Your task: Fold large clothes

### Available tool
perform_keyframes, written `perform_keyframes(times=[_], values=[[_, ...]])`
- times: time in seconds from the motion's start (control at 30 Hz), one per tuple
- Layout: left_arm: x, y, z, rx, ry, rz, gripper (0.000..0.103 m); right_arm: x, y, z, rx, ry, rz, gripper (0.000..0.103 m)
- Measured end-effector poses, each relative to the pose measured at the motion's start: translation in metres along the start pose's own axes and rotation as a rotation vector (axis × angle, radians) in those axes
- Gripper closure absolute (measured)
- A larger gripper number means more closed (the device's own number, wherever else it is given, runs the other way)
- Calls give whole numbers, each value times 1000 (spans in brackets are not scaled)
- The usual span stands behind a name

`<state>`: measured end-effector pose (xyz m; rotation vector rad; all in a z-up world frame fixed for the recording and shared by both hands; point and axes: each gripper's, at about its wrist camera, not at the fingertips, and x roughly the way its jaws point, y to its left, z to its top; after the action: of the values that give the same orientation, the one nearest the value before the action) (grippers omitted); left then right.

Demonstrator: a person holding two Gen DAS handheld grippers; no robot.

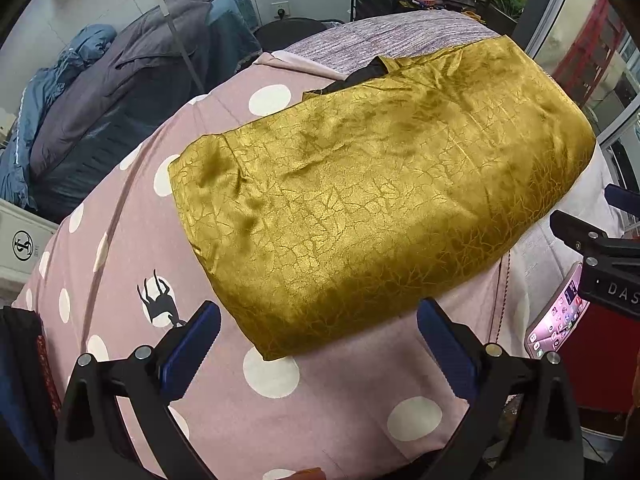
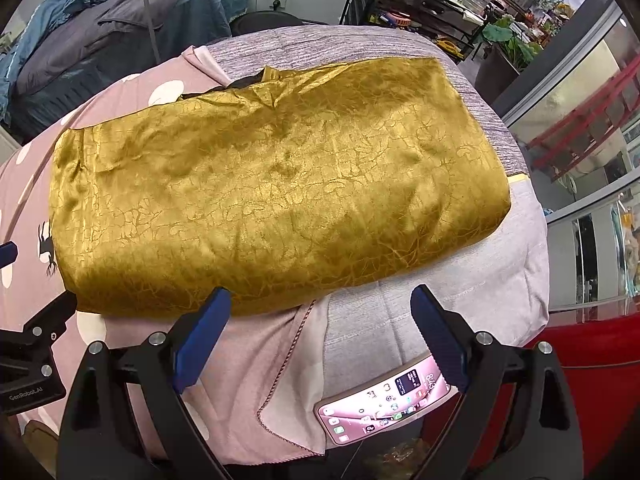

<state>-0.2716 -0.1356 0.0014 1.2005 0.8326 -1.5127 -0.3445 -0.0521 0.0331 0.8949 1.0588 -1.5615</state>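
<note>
Hovering over the near edge of the work surface, the left gripper (image 1: 318, 336) has its jaws spread wide and holds nothing. In the left wrist view the gold garment (image 1: 372, 184) lies just ahead of the jaws as a folded oblong on the pink dotted bedspread (image 1: 120, 280), its near corner between the jaw tips and slightly beyond them. A dark lining (image 1: 360, 74) shows at the far edge. A lit phone (image 1: 556, 316) lies off to the right of the jaws, beside part of the other gripper.

In the right wrist view the right gripper (image 2: 320, 320) is likewise wide open and empty. The garment (image 2: 276, 184) lies directly ahead, its near long edge touching or just short of the left jaw tip; which cannot be told. The phone (image 2: 384, 404) sits below and between the jaws, at the surface's edge. The surface ahead of the right jaw is a grey cover (image 2: 460, 276).

Judgement: the garment appears already reduced to a compact oblong; a further fold or a final smoothing seems to be the step in hand. For a clean result, each gripper should pinch all layers at a near corner, not the top layer alone, since the fabric looks slippery. Both corners should rise together and land square on the far edge. The phone should be avoided.
</note>
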Motion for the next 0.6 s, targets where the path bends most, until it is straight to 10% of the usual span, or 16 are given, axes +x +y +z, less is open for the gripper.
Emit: perform_keyframes(times=[0.6], values=[[6,-2,1,-3,22,-29,6,1,0,3,-9,3,5,13]])
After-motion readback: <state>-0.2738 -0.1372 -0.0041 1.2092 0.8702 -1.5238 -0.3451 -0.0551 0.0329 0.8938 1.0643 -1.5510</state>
